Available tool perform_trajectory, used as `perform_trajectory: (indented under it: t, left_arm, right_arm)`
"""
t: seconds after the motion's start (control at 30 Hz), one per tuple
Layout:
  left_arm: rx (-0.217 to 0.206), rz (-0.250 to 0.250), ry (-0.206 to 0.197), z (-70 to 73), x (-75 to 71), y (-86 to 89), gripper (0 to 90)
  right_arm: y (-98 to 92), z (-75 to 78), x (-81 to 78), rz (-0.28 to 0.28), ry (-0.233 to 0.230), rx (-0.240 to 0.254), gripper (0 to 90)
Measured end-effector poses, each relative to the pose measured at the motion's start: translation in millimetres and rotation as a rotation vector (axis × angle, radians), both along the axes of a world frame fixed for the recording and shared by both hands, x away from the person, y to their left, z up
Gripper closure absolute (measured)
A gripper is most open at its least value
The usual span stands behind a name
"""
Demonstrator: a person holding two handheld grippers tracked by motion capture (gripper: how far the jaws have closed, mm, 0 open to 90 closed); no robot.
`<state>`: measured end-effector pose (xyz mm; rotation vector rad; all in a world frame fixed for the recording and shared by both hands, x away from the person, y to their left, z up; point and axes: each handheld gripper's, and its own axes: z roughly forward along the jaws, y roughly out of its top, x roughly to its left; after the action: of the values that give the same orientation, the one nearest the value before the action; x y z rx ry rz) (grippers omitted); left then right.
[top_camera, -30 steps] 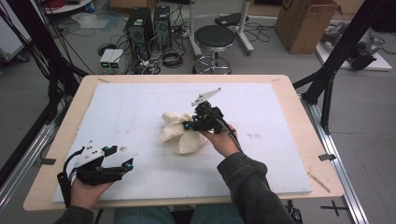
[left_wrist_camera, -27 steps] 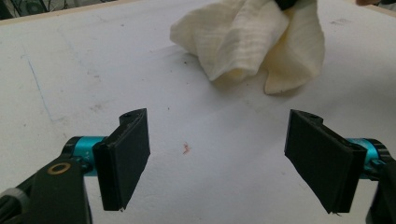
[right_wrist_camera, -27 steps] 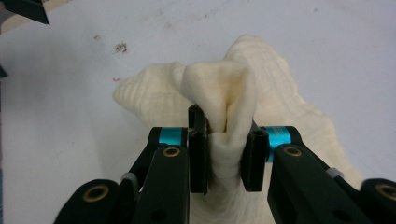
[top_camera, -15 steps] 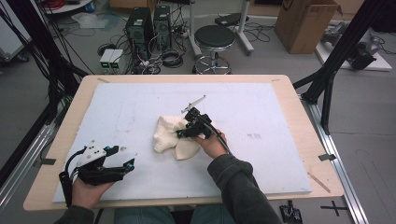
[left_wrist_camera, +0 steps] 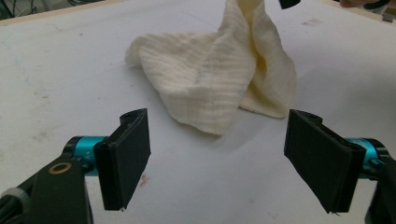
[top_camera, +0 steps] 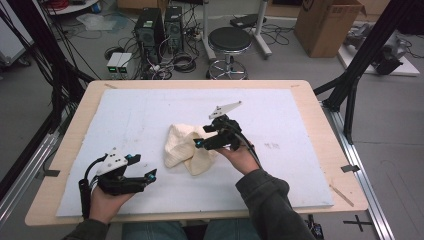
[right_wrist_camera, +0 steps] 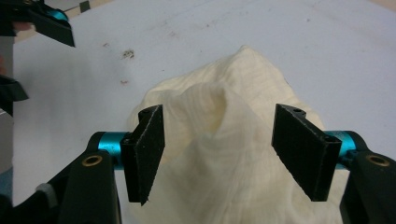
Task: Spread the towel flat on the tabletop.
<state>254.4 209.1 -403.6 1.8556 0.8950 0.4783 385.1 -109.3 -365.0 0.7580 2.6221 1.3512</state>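
The cream cloth (right_wrist_camera: 224, 154) lies bunched on the white mat (top_camera: 125, 120), a raised fold standing between my right gripper (right_wrist_camera: 219, 149) jaws, which are spread wide and grip nothing, apparently positioned to pinch that peak. My left gripper (left_wrist_camera: 224, 154) rests ahead of the cloth, jaws wide apart, empty, on standby.

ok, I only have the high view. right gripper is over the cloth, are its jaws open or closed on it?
Observer: Open. In the right gripper view the right gripper has its jaws spread, with a raised peak of the cloth between them.
Operator: And the left one?
Observer: The left gripper is open too, nothing between its jaws, with the cloth lying ahead of it.
Operator: Cloth flat?
Observer: No, bunched and peaked on the white table cover.
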Motion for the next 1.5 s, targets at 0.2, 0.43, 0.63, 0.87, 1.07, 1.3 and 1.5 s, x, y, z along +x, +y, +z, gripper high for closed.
perform_trajectory:
  t: [0.2, 0.43, 0.63, 0.87, 1.07, 1.3, 1.5]
  left_arm:
    - [0.009, -0.035, 0.022, -1.6, 9.2, -13.7, 25.8]
    - [0.041, -0.068, 0.017, -5.8, 21.0, -34.2, 34.1]
    - [0.109, -0.107, 0.039, -15.0, 33.9, -53.7, 51.2]
    - [0.188, -0.119, 0.112, -30.6, 54.8, -72.0, 58.5]
    - [0.223, -0.08, 0.136, -35.6, 66.2, -77.4, 74.1]
    - [0.247, -0.095, 0.127, -32.9, 68.8, -74.5, 87.3]
    - [0.217, -0.106, 0.105, -21.8, 63.2, -65.5, 87.4]
  right_arm:
    - [-21.7, -3.7, -20.6, 0.005, -0.034, 0.018, 35.9]
    - [-29.1, -19.0, -41.0, 0.033, -0.045, 0.003, 41.4]
    - [-27.8, -42.7, -50.2, 0.044, -0.01, 0.004, 47.1]
    - [-9.5, -67.8, -44.5, 0.079, 0.026, -0.1, 52.7]
    - [-2.6, -72.8, -39.0, 0.067, 0.002, -0.139, 67.6]
    - [-1.7, -74.4, -35.6, 0.085, -0.018, -0.143, 85.0]
    - [-8.4, -67.6, -36.8, 0.086, -0.006, -0.112, 86.4]
